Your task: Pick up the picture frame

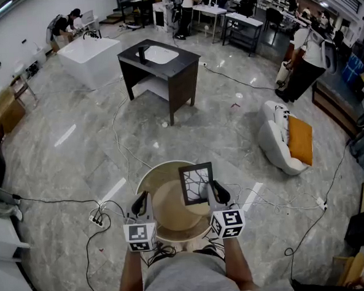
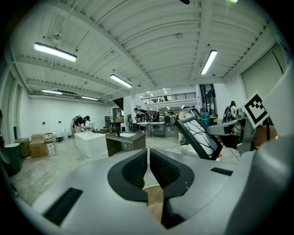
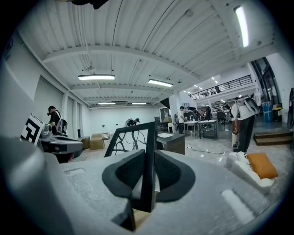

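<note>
While clamped, frame (image 1: 196,183) prob. off table (image 1: 172,211).

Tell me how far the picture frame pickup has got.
Done: right gripper shut on the edge of the picture frame. In hand: frame held over the round table; left gripper shut, empty. Left: maybe lifting clear; the gap beneath isn't visible.

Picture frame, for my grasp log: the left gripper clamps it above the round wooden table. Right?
Not the left: the right gripper clamps the picture frame, as the right gripper view shows; the left gripper is shut on nothing. It is above the round wooden table.
</note>
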`<state>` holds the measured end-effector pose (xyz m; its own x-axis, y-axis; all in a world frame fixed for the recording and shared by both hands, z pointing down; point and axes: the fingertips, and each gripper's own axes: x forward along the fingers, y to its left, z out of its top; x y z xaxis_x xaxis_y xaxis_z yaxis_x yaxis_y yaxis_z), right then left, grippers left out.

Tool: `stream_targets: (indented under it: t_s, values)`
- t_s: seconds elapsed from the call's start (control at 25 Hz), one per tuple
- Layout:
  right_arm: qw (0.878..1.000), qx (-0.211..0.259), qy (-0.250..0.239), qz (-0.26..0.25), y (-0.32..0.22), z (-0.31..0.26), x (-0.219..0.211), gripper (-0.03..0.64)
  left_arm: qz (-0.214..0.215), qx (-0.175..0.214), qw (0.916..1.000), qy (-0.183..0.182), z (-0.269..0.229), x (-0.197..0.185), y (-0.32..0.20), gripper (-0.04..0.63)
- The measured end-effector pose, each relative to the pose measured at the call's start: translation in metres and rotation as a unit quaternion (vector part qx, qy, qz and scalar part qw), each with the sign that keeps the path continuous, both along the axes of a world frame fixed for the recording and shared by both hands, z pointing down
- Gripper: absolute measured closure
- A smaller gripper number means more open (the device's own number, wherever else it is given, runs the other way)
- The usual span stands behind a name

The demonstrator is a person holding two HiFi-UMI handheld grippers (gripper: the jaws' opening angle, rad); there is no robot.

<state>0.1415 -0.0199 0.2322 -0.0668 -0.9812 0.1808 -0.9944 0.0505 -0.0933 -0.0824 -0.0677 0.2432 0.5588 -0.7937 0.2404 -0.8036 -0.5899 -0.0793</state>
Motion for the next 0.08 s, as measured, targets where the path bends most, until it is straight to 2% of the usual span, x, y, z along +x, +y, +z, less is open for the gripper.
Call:
stream_targets:
  t_s: [0.08]
  values:
    - [1.0,-0.001,0.0,-0.001,-0.0006,-0.0014,-0.0002,0.552,0.0,-0.001,1.0,-0.003,0.0012,0.0002,-0.0003,0.563]
